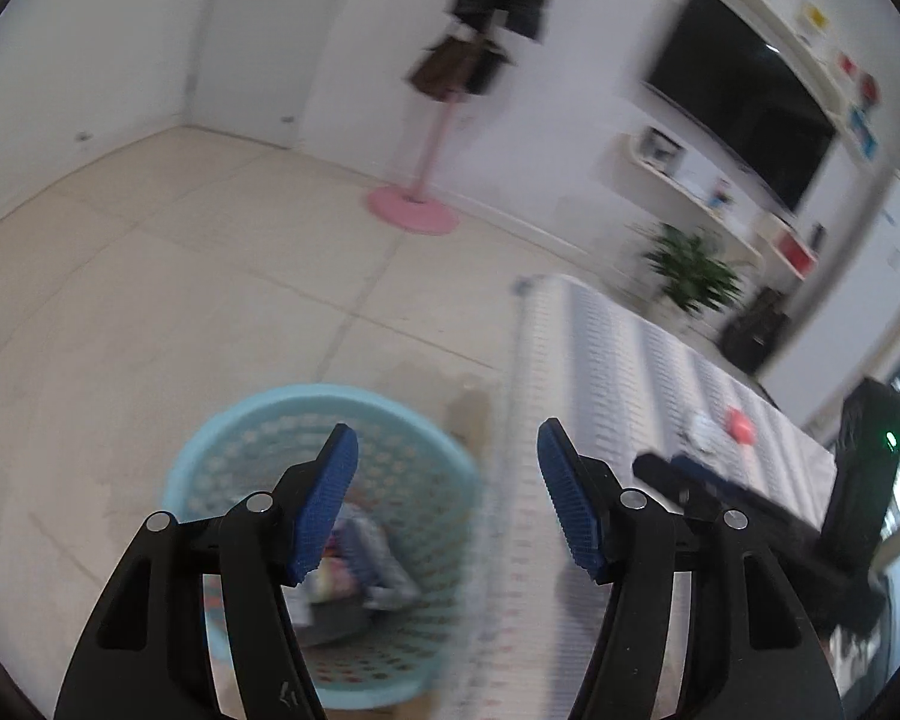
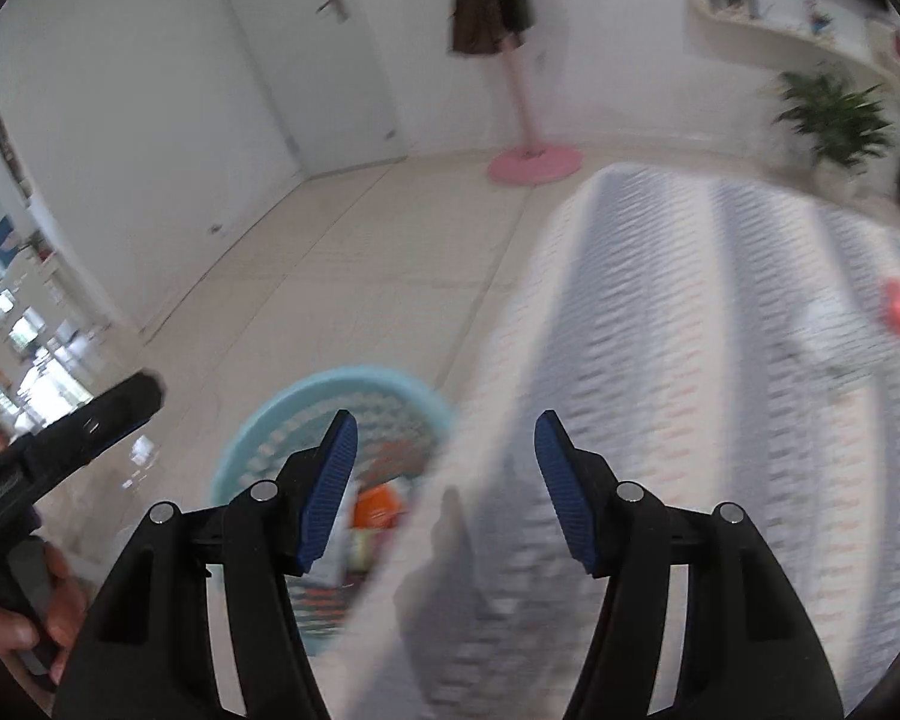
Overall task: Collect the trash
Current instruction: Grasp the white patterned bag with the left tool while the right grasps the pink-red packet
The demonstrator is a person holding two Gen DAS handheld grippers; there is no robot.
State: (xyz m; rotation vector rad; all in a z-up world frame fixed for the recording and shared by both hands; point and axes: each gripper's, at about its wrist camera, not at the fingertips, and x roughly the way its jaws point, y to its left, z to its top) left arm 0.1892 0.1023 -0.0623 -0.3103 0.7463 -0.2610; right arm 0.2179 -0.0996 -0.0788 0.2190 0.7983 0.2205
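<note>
Gaping, two empty tools (image 1: 447,501) (image 2: 445,495) flank one basket (image 1: 258,420); one red scrap (image 1: 740,425).

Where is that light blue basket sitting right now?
The light blue basket stands on the tiled floor right beside the edge of the striped table. In both wrist views it shows low and left of centre, with trash already inside.
</note>
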